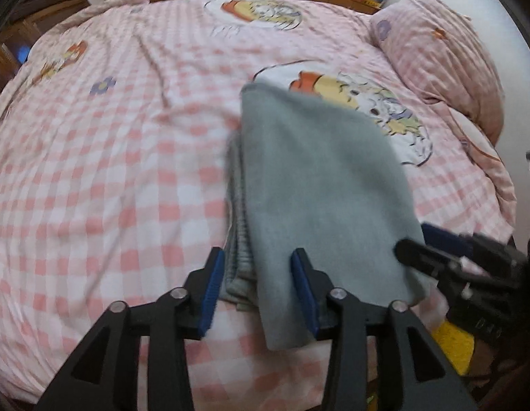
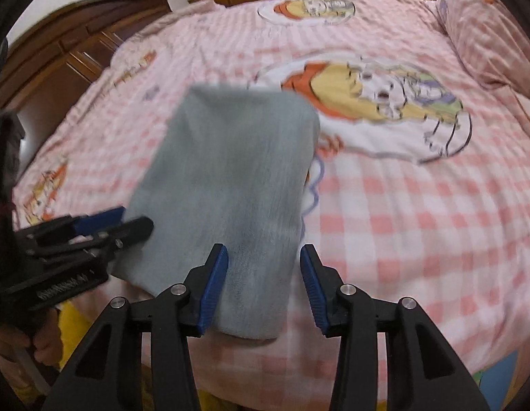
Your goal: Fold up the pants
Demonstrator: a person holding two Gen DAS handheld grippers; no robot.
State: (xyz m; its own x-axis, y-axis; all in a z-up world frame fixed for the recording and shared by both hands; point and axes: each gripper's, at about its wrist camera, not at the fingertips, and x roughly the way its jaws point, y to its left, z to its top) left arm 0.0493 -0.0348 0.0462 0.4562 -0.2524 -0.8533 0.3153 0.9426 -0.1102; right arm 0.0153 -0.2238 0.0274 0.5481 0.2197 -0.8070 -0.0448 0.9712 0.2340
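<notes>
One wide bed [image 1: 111,178] filled both views, spread with a pink-and-white checked cover printed with cartoon figures and small flowers. Dark wooden furniture [image 2: 70,48] stood along its far left side, and a low wooden headboard or shelf ran behind it beneath red curtains. At the right edge a bunched-up quilt or pillow [image 1: 443,58] in the same pink check lay heaped on the bed.

Near the front edge of the bed lay the pants [image 1: 319,185], grey and soft-looking, folded into a compact oblong with the layered edge and a ribbed band showing on its left side. The near end of the fold reached toward both grippers.

The left gripper [image 1: 261,291] pointed down at the near left corner of the pants; its jaws stood apart with that corner lying between them, the blue pads not pressing on the cloth, so the grip was released. The right gripper [image 2: 263,289] hovered over the near right corner in the same way, jaws parted, the left pad just beside the cloth and the right pad clear over the bare cover. A hand [image 2: 42,342] could be seen under the left gripper in the right wrist view.
</notes>
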